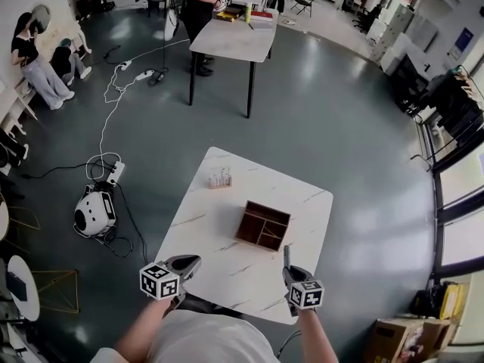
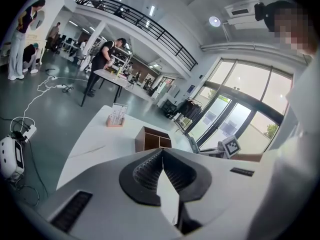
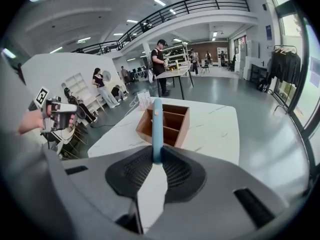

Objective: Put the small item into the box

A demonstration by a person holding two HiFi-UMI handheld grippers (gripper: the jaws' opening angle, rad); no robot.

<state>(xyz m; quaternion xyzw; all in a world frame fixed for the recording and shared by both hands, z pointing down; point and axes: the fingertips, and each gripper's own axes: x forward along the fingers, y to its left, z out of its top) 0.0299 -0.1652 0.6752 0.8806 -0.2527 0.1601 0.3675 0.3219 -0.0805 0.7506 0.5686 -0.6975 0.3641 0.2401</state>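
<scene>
A brown wooden box [image 1: 262, 225] with several compartments stands on the white marble table [image 1: 227, 271], right of its middle. My right gripper [image 1: 286, 269] hovers at the near edge, just short of the box, shut on a slim light-blue stick [image 3: 157, 129] that points at the box [image 3: 165, 124]. In the head view the stick [image 1: 286, 255] pokes up from the jaws. My left gripper [image 1: 192, 262] is shut with nothing in it, near the front left edge. From the left gripper view [image 2: 161, 155] the box [image 2: 152, 139] lies ahead, with the right gripper [image 2: 227, 148] off to the right.
A small rack of tubes [image 1: 220, 178] stands at the table's far left. On the floor to the left lie cables and a white device [image 1: 94, 212]. A second table [image 1: 234, 40] with a person beside it stands far ahead. A cardboard carton [image 1: 397, 340] sits lower right.
</scene>
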